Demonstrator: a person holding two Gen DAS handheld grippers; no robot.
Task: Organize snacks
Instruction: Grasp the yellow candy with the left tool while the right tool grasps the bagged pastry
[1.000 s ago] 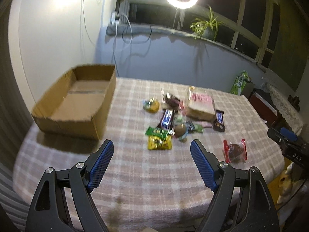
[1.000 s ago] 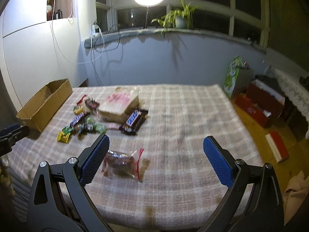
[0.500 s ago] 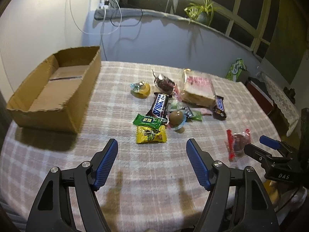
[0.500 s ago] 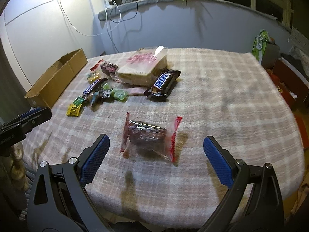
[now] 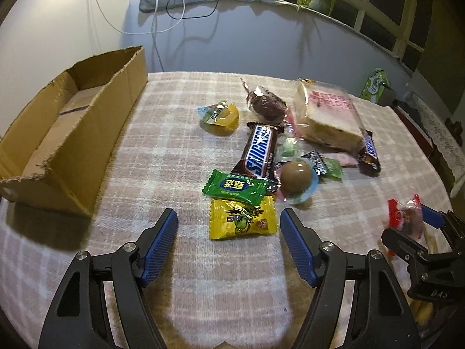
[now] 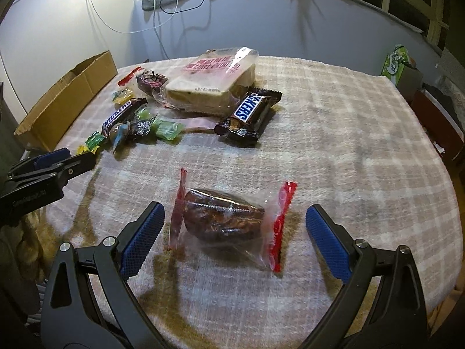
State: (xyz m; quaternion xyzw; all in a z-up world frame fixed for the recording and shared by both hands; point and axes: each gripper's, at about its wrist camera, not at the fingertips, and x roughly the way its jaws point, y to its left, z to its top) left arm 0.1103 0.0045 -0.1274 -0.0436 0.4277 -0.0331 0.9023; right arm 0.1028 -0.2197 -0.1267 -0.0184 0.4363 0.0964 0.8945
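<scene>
At the far left the cardboard box point(image 5: 66, 133) lies open on the plaid-covered surface point(image 5: 162, 157), apparently holding nothing, so sorting has seemingly not begun. The left hand-held gripper point(image 5: 228, 226) hovers low with its jaws released, the yellow candy packet point(image 5: 241, 217) lying flat between its blue pads point(image 5: 162, 244); a green candy packet point(image 5: 237, 187) touches the yellow one's far edge. To pick cleanly, I would lower until the pads straddle only the yellow packet and pinch its sides, so the green one is not dragged along. Further right lie a Snickers bar point(image 5: 258, 151), a round brown sweet point(image 5: 295, 177) and a wrapped bread slice point(image 5: 328, 113). The right hand-held gripper point(image 6: 234, 234), also released and angled down, frames the clear red-edged pastry bag point(image 6: 229, 221), which stands apart from the pile; close gently across the pastry itself, since the film is slippery.
</scene>
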